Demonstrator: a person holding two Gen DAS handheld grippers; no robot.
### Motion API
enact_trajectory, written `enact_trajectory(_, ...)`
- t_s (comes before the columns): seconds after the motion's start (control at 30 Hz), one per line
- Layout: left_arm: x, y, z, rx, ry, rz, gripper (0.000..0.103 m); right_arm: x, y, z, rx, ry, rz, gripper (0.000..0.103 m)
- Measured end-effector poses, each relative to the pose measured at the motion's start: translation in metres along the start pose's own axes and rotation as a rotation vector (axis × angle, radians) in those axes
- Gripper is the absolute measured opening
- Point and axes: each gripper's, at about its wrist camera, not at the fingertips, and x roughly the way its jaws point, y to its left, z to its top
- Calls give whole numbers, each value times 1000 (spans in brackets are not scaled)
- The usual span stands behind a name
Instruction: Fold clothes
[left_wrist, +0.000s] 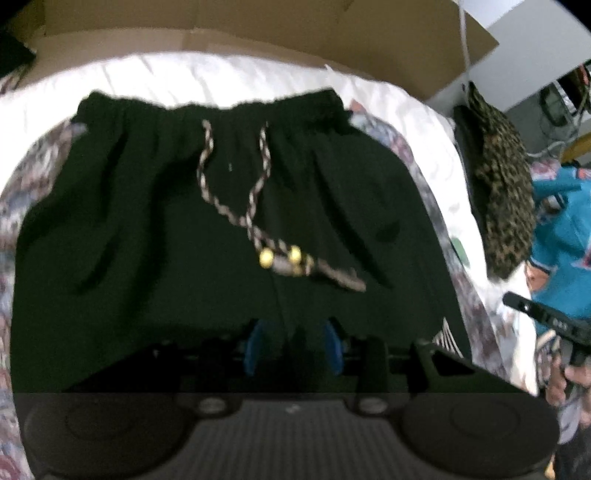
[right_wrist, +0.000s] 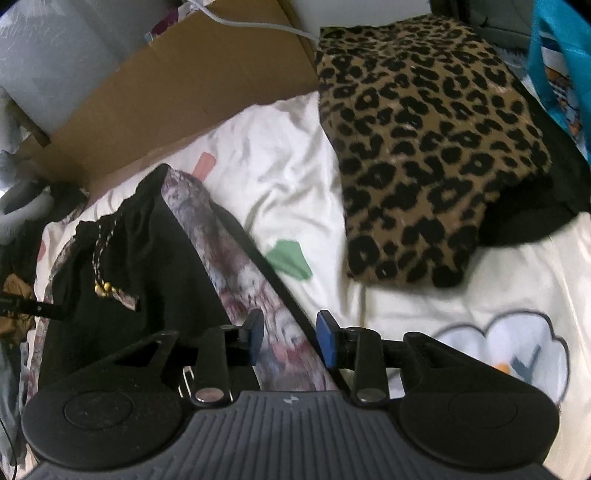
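One pair of black shorts (left_wrist: 155, 229) lies spread flat on the bed (right_wrist: 288, 173), waistband toward the far side, its braided drawstring (left_wrist: 255, 206) trailing down the front with gold beads at the tips. Patterned side panels (right_wrist: 236, 273) run down each leg. This looks like soft, light jersey cloth: it should drape and slump the moment it is lifted, so a pinch at a seam, the waistband or a hem corner seems the safest hold, and the loose cord may swing or snag.

The left gripper (left_wrist: 293, 347) hovers over the middle of the shorts, its blue fingers (left_wrist: 255, 343) apart with only dark cloth visible beneath them, nothing pinched. The right gripper (right_wrist: 291, 341) hangs over the edge of the shorts at the patterned panel, its fingers (right_wrist: 327, 341) also parted, gripping nothing.

The bed is covered by a white printed sheet, rumpled and soft, so it gives under any press. A folded leopard-print garment (right_wrist: 424, 147) rests nearby, well apart from the shorts. Flattened cardboard (right_wrist: 177, 85) lines the far side, and teal fabric (left_wrist: 565, 236) crowds the right.
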Motion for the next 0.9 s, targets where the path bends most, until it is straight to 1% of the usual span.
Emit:
enact_trajectory(0.17,9,-14,22,6,-43,15,40,21,16,14,-58,-7,10,35)
enact_trajectory(0.47,21,-64,57,109,-122,32,41,65,43,37,-137,9,14,35)
enact_trajectory(0.57,28,-80,64,121,-148,51,41,75,48,43,-149,9,6,35)
enact_trajectory(0.7,38,-95,76,112,-147,54,41,84,56,51,-165,4,-3,35)
enact_trajectory(0.8,39,-113,87,130,-168,70,41,87,59,58,-161,-6,7,35)
enact_trajectory(0.9,32,-129,92,136,-180,69,41,93,59,72,-126,22,53,35)
